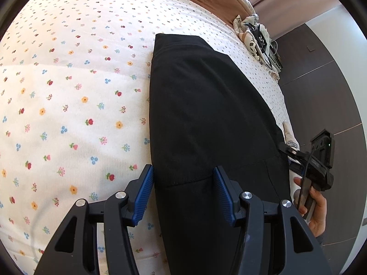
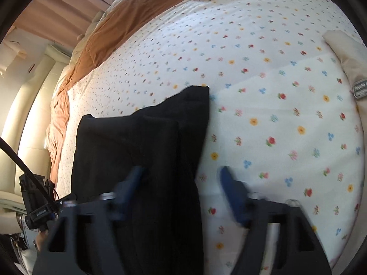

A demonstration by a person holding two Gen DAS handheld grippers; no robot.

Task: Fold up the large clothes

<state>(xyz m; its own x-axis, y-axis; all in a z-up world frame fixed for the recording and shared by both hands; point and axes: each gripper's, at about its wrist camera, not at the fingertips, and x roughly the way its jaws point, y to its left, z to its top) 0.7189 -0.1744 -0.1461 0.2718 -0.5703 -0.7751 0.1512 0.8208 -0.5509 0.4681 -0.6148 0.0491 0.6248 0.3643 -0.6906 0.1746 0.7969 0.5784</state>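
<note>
The black garment (image 1: 206, 114) lies folded into a long strip on the floral bedsheet (image 1: 68, 91); its near end is cut off by the frame edge. The left gripper (image 1: 183, 192) stands half open astride the garment's left edge, pads not pressing. The right gripper (image 2: 181, 190), motion-blurred, stands wide open over the garment's right edge, gripping nothing.

Floral bed sheet (image 1: 68, 103), brown blanket (image 2: 128, 23), dark floor (image 1: 321, 96), sunlit.
</note>
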